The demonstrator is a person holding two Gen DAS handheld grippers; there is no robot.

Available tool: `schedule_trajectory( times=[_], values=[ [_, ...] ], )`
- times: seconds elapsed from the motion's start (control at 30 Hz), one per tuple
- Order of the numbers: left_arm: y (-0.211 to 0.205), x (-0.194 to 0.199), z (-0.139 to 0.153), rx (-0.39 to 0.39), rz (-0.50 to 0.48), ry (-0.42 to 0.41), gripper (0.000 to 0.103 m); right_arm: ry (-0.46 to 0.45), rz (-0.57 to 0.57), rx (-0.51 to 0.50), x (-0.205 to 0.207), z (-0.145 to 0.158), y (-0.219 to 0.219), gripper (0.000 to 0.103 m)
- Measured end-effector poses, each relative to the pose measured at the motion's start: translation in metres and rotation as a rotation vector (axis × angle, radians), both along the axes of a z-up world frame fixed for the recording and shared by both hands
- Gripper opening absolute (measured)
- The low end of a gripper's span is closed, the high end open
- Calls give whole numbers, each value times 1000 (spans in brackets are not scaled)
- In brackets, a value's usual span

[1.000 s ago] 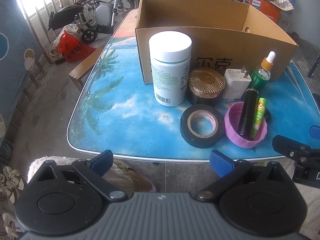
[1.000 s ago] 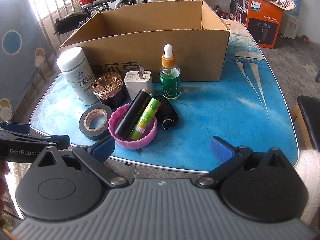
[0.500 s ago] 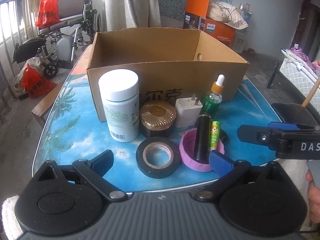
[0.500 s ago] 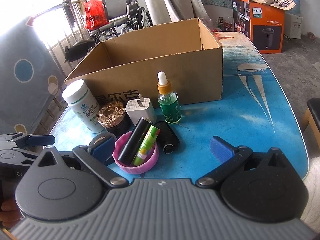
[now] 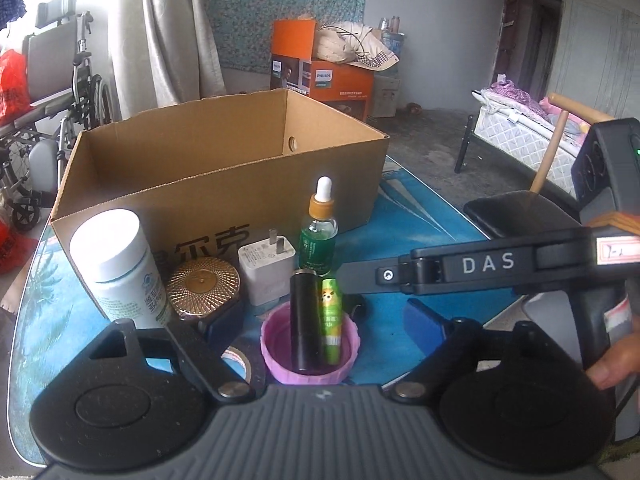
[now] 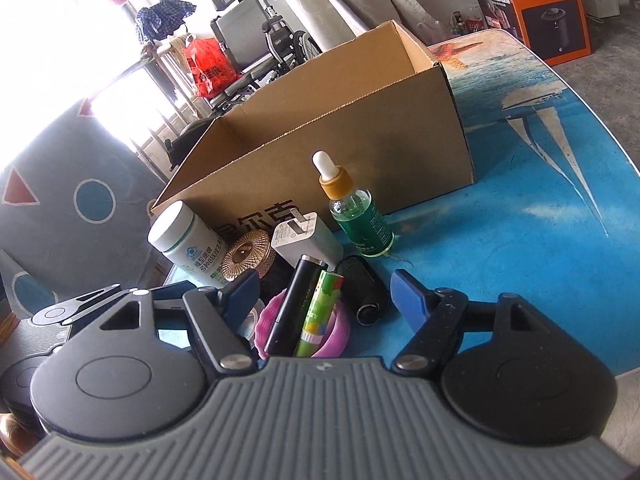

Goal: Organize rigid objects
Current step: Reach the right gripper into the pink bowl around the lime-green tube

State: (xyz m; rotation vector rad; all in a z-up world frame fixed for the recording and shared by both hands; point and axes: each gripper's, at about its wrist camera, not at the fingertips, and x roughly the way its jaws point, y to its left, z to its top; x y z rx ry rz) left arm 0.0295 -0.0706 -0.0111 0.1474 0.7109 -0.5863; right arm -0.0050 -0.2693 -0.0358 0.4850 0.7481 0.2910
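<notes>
Both grippers, having advanced since the earlier frame, are hovering spread and empty: left gripper (image 5: 326, 322) and right gripper (image 6: 320, 290) are approaching the pink cap (image 5: 310, 354) at 6 o'clock of the cardboard box (image 5: 224, 176), next requiring closure on one item.

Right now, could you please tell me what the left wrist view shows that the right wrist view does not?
Only the left wrist view shows the right hand-held gripper from the side, marked DAS, and a bed.

Only the right wrist view shows the small black object clearly, and the red bag.

Both show the cardboard box, white bottle, green dropper bottle, charger and pink lid, holding two tubes.
</notes>
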Motion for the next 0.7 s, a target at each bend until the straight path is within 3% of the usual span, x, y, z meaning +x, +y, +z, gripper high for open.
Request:
schedule_trajectory(
  times=[0.1,0.27,0.33,0.57,0.7],
  values=[
    [-12,2,-3,37,-25,3,68,12,27,34,8,-8,1,53],
    [-6,9,-7,39,11,44,53,13,45,74,17,-12,-2,47],
    [-1,13,-8,28,29,73,41,20,46,91,20,-15,-5,45],
    [-2,23,-15,56,26,125,27,85,45,155,32,-34,-8,29],
    [-5,29,-19,81,16,144,23,97,43,177,36,-39,-8,26]
  ],
)
